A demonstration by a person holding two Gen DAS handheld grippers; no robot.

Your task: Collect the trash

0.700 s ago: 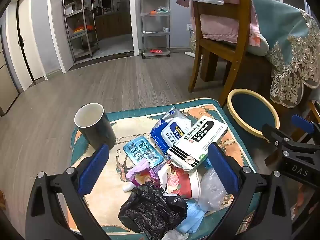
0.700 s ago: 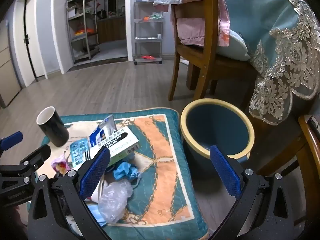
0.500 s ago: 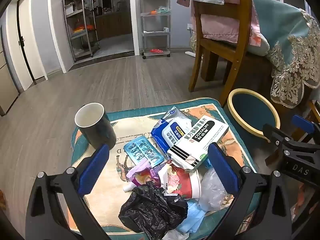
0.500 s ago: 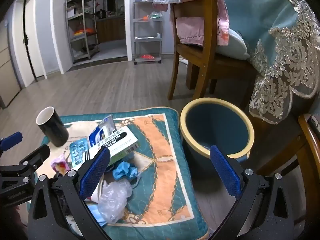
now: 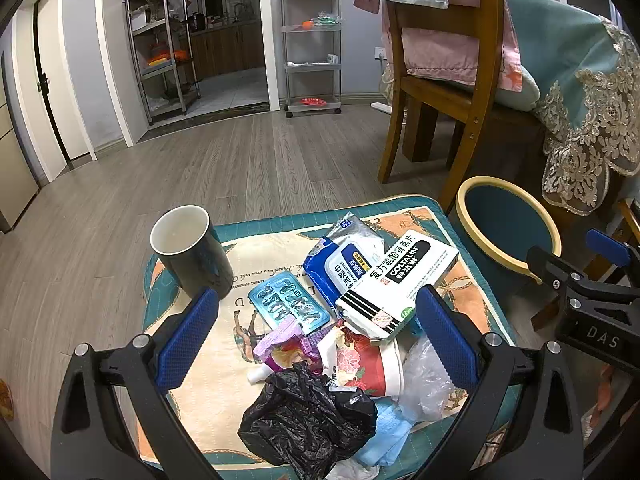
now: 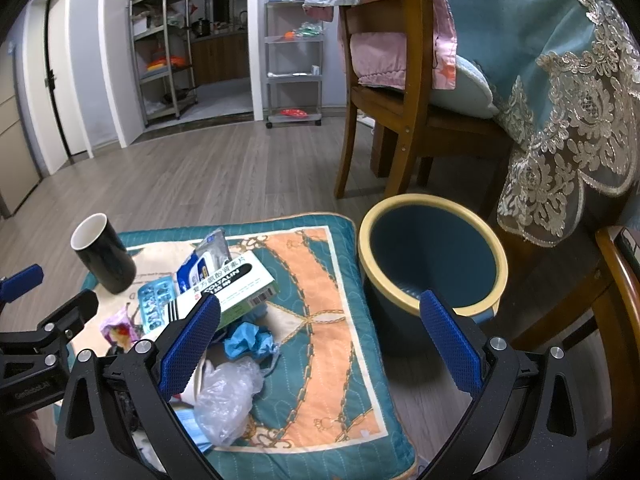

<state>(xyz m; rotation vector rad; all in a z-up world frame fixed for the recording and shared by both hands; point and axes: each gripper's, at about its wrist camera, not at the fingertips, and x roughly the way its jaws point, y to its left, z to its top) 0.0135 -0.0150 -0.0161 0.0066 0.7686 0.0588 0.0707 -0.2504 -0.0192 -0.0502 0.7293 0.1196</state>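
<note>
Trash lies piled on a teal and orange cushion (image 5: 468, 284): a white medicine box (image 5: 400, 280), a blue wipes pack (image 5: 344, 256), a blister pack (image 5: 288, 308), a black plastic bag (image 5: 308, 416), a red paper cup (image 5: 368, 360) and a clear bag (image 5: 424, 376). A blue bin with a yellow rim (image 6: 432, 252) stands right of the cushion. My left gripper (image 5: 318, 336) is open and empty above the pile. My right gripper (image 6: 320, 340) is open and empty between cushion (image 6: 320, 280) and bin. The medicine box (image 6: 236, 284) also shows in the right wrist view.
A black mug (image 5: 192, 252) stands on the cushion's far left. A wooden chair (image 5: 444, 80) with pink padding and a table with a lace-trimmed teal cloth (image 6: 560, 100) stand behind the bin. Metal shelves (image 5: 312, 40) stand at the far wall.
</note>
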